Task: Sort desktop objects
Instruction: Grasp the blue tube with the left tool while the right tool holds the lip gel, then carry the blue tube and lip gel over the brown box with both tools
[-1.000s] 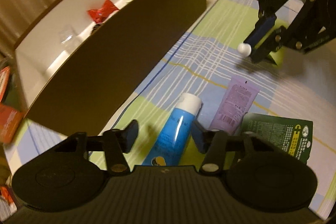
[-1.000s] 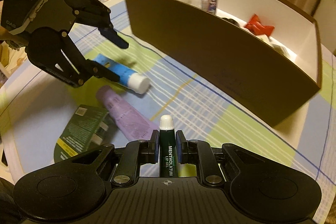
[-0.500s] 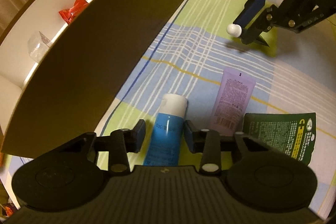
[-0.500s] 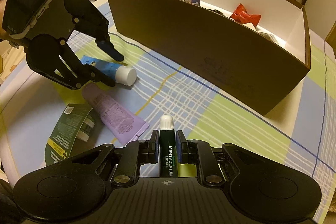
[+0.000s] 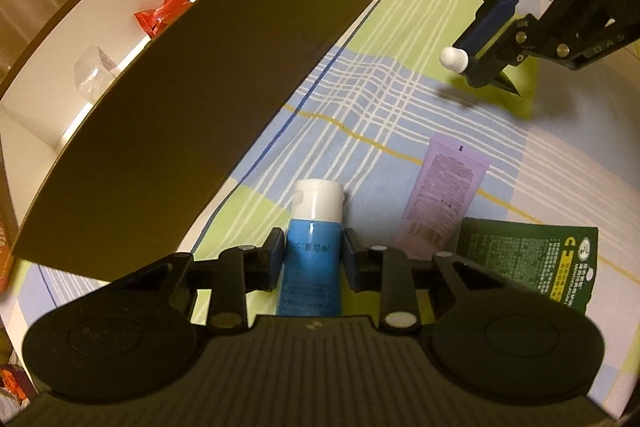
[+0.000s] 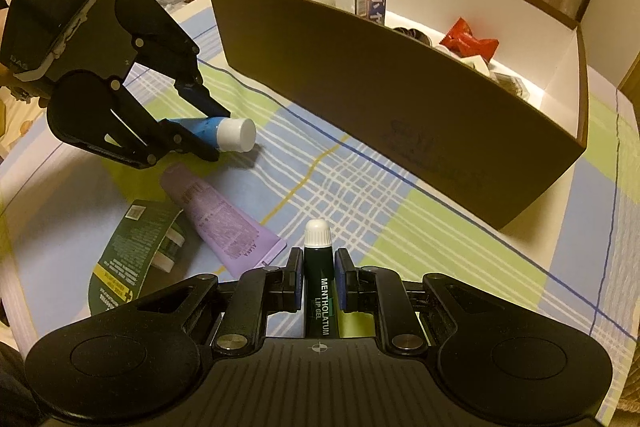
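Left claw (image 5: 313, 259) clenched on a blue plastic tube with a white flip cap (image 5: 310, 267), both pads pressed to the tube's sides just below the cap; cap end points forward toward the box wall. From the right wrist view the same blue tube (image 6: 208, 127) sits in the left claw (image 6: 214, 135) with its white cap end low over the cloth; whether it touches the cloth I cannot tell. Right claw (image 6: 319, 285) clenched on a slim dark green lip gel tube with a white screw cap (image 6: 319, 291), label reading MENTHOLATUM LIP GEL, cap forward. In the left wrist view the right claw (image 5: 478, 65) hangs above the cloth, the lip gel's white cap (image 5: 454, 59) poking out. Tabletop covered by a plaid cloth in blue, green and white (image 6: 360, 195). Lying flat on it: a lilac squeeze tube with printed text (image 6: 218, 219), and just beside it a dark green printed card package with a yellow strip (image 6: 128, 259), the two touching or overlapping at one edge. Large brown cardboard box with a white interior (image 6: 400, 99) stands on the cloth beyond both claws. Inside it: a red crinkled wrapper (image 6: 472, 41), a small clear packet with blue label (image 6: 366, 1), some darker small items too unclear to name. Left wrist view also shows a clear plastic piece (image 5: 94, 75) in the box.
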Motion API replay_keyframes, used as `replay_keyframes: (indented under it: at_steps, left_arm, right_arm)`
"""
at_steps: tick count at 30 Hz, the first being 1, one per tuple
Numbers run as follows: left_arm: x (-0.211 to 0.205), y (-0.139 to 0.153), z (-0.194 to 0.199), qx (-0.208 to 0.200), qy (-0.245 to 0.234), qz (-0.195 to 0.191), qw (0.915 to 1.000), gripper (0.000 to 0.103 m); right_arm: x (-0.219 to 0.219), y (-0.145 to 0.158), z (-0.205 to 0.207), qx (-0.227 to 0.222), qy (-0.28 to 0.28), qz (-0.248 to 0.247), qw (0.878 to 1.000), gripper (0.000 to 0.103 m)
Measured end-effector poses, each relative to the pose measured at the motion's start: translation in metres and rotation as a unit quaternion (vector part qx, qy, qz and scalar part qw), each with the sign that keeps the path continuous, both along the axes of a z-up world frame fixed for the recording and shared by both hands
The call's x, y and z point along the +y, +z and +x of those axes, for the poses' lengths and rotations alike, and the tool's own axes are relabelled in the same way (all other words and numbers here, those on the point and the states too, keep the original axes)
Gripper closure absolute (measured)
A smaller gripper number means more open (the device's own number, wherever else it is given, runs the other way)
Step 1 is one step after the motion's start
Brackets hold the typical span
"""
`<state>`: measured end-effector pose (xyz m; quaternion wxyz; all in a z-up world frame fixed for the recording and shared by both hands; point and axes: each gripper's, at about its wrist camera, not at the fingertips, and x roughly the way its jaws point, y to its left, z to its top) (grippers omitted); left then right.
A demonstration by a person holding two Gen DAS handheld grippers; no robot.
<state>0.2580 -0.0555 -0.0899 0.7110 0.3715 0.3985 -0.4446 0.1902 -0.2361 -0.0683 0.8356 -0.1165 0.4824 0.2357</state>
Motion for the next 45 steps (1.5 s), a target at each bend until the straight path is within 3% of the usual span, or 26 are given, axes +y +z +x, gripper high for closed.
replay_keyframes:
  at_steps: [19, 45]
  left_arm:
    - [0.017, 0.028, -0.042, -0.035, 0.019, -0.006, 0.9992, 0.077]
    - [0.042, 0.09, -0.075, -0.098, 0.048, -0.067, 0.9918, 0.078]
  right_arm:
    - [0.009, 0.02, -0.036, -0.029, 0.007, -0.002, 1.0, 0.088]
    - [0.025, 0.069, -0.049, -0.095, -0.007, -0.002, 0.995, 0.088]
